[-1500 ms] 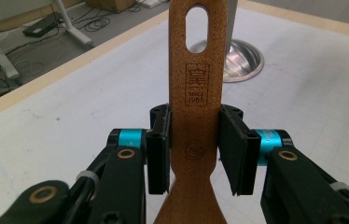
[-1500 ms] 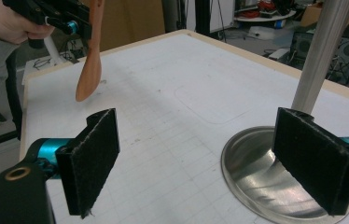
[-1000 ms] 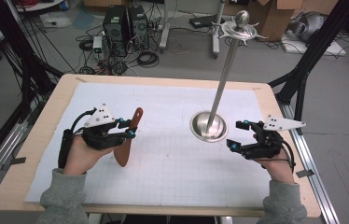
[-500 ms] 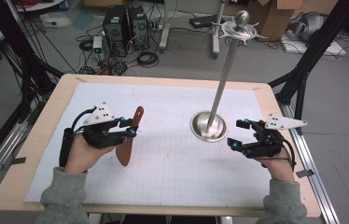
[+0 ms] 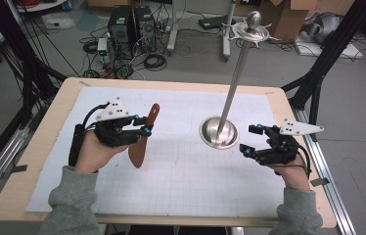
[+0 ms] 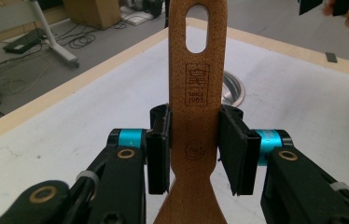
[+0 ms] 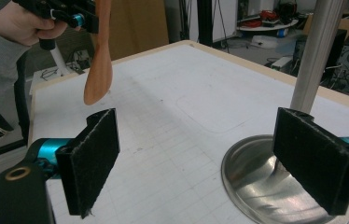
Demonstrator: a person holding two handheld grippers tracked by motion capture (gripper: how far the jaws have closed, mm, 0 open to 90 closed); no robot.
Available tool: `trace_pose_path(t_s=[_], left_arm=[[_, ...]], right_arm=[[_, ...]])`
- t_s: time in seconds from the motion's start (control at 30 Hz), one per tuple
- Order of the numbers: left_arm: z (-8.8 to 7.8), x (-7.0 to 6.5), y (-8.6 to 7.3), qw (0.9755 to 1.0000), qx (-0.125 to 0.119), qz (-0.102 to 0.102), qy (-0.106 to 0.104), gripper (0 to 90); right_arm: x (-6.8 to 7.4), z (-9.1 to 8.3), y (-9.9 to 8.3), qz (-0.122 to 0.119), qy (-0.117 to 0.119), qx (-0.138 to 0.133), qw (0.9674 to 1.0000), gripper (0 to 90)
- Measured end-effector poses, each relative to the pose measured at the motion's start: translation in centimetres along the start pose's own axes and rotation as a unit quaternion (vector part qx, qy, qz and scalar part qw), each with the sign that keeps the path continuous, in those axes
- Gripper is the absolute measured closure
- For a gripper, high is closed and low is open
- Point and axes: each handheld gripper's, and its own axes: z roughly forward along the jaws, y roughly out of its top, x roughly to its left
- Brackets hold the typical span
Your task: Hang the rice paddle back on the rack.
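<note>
Clearly, the left tongs (image 6: 193,151) pinch the wooden spatula (image 6: 196,93) by its narrow handle; it could swivel and miss the stand's hooks (image 5: 252,30). Right tongs (image 7: 205,158) gape empty.

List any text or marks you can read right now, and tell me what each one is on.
"SINCE 1903": stamped on the handle of the wooden spatula held in the left gripper, under a small square emblem too fine to read.
Round stamp lower on the same handle: two or three characters, too small to read.
No other readable text.
</note>
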Motion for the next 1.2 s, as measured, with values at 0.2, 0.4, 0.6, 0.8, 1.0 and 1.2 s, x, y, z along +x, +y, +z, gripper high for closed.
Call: trace_pose_path(t_s=[0.2, 0.4, 0.6, 0.8, 1.0, 1.2], left_arm=[[1.1, -0.1, 1.0, 1.0000, 0.006, 0.003, -0.007, 65.2], [2.1, 0.0, 2.3, 0.9999, 0.006, 0.009, -0.013, 65.2], [2.6, 0.2, 3.6, 0.9994, -0.005, -0.002, -0.034, 65.2], [3.1, 0.5, 5.4, 0.9991, -0.012, 0.002, -0.042, 65.2], [3.8, 0.8, 6.7, 0.9987, -0.014, 0.008, -0.049, 65.2], [4.3, 0.6, 7.8, 0.9986, -0.018, 0.013, -0.047, 65.2]], right_arm=[[-0.1, -0.2, 0.0, 0.004, 0.001, -0.001, 1.0000, 13.9], [-0.2, -0.4, 0.0, 0.007, 0.001, -0.004, 1.0000, 13.8], [-0.3, -0.5, -0.1, 0.008, 0.001, -0.005, 1.0000, 13.8], [-0.3, -0.1, -0.2, 0.004, 0.008, 0.004, 1.0000, 13.8], [-0.7, -0.3, -0.5, 0.008, -0.001, 0.016, 0.9998, 13.8], [-0.9, -0.7, -0.6, 0.014, -0.002, 0.011, 0.9998, 13.8]])
